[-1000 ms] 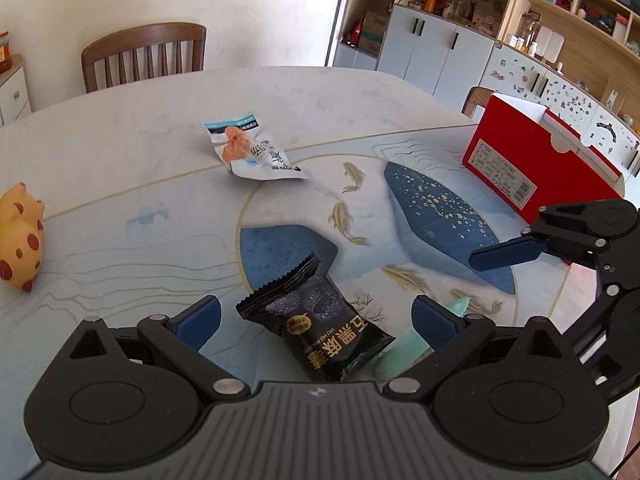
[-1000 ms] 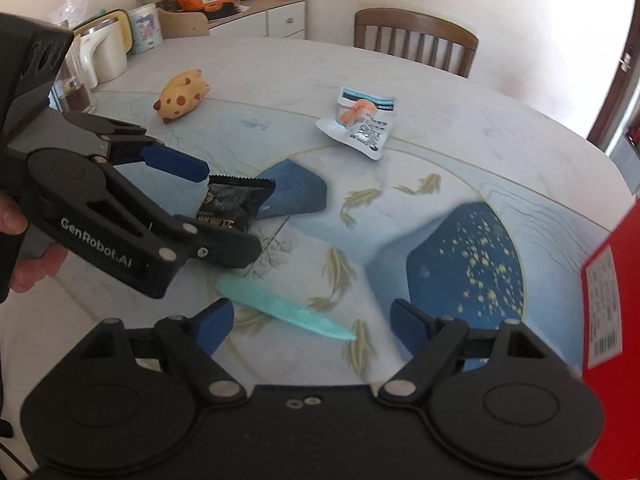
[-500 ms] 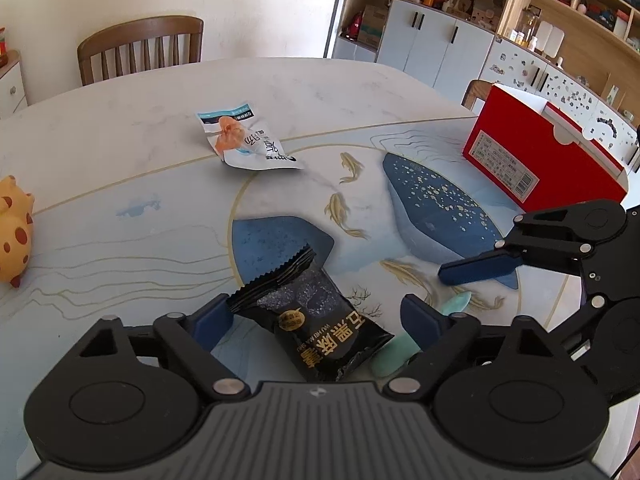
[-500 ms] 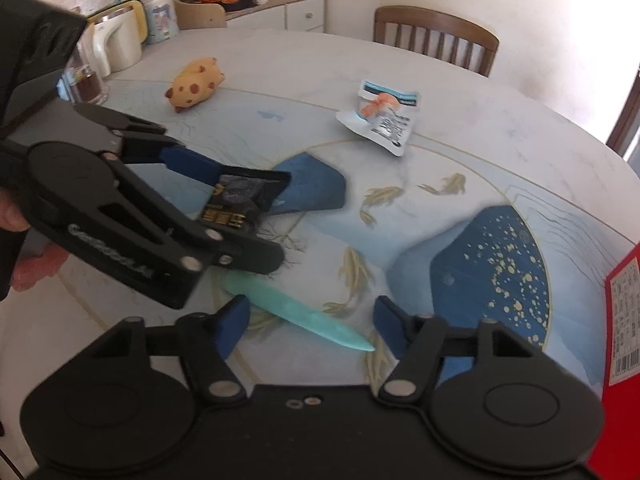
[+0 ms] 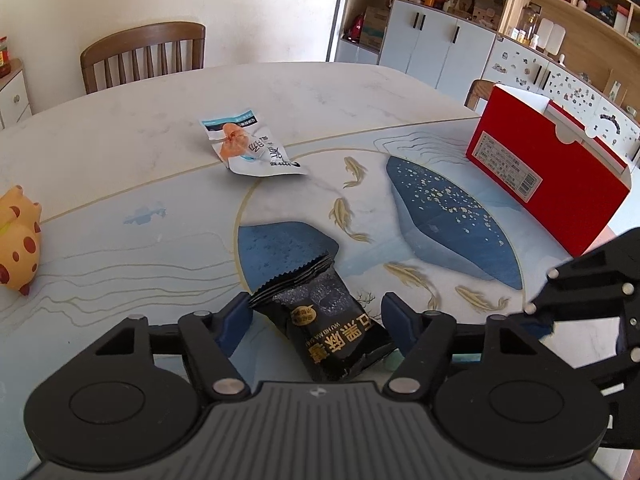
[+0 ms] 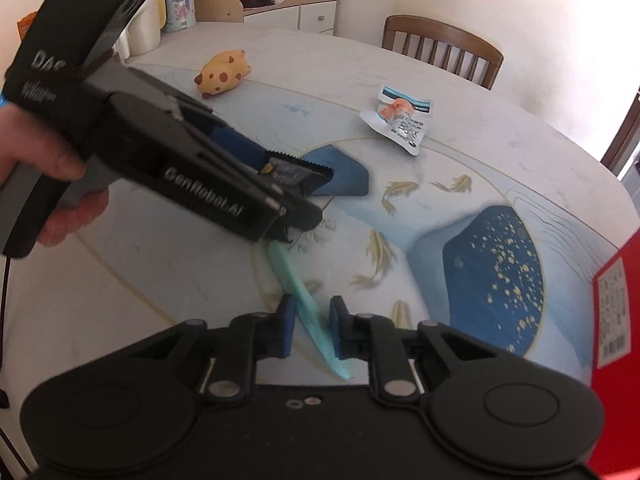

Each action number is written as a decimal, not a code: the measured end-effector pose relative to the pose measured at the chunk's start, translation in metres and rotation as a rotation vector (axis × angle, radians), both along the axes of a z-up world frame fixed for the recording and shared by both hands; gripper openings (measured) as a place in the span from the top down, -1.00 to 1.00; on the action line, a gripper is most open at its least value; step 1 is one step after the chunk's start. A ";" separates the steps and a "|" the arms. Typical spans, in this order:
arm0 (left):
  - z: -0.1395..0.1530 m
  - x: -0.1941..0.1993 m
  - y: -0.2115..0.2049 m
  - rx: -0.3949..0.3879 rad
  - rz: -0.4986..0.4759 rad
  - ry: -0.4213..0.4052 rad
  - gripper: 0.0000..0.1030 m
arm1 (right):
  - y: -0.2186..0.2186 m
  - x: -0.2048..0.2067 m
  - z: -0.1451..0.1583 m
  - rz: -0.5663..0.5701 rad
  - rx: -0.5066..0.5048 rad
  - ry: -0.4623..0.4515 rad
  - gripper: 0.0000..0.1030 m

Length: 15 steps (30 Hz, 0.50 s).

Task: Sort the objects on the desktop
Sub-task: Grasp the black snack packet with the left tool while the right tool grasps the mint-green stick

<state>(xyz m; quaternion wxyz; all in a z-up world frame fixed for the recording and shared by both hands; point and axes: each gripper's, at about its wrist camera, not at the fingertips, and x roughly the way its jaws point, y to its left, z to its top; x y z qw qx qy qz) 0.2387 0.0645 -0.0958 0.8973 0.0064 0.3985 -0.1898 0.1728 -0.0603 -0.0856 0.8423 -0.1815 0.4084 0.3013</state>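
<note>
A black snack packet (image 5: 326, 318) with gold writing lies between the fingers of my left gripper (image 5: 314, 320), which is shut on it; it also shows in the right wrist view (image 6: 294, 170). My right gripper (image 6: 313, 322) is shut on a long mint-green plastic piece (image 6: 308, 304) lying on the table. A white snack packet (image 5: 248, 150) lies farther back in the middle of the table. A yellow spotted toy animal (image 5: 16, 246) sits at the left edge of the left wrist view.
A red box (image 5: 548, 172) stands at the right of the table (image 5: 120, 200). A wooden chair (image 5: 144, 56) stands behind the table. A kettle, a mug (image 6: 179, 8) and an orange bag stand at the far left in the right wrist view.
Both grippers have closed: the left one on the black packet, the right one on the mint-green piece. The right gripper has moved in closer to the left one.
</note>
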 end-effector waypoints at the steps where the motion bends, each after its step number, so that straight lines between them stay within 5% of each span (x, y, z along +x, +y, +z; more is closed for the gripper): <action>1: 0.001 -0.001 0.000 -0.001 -0.001 -0.004 -0.13 | -0.001 -0.003 0.000 -0.007 -0.001 0.003 0.73; 15: 0.008 -0.012 -0.012 0.013 -0.025 -0.005 0.03 | -0.041 -0.019 0.012 -0.181 0.037 0.028 0.82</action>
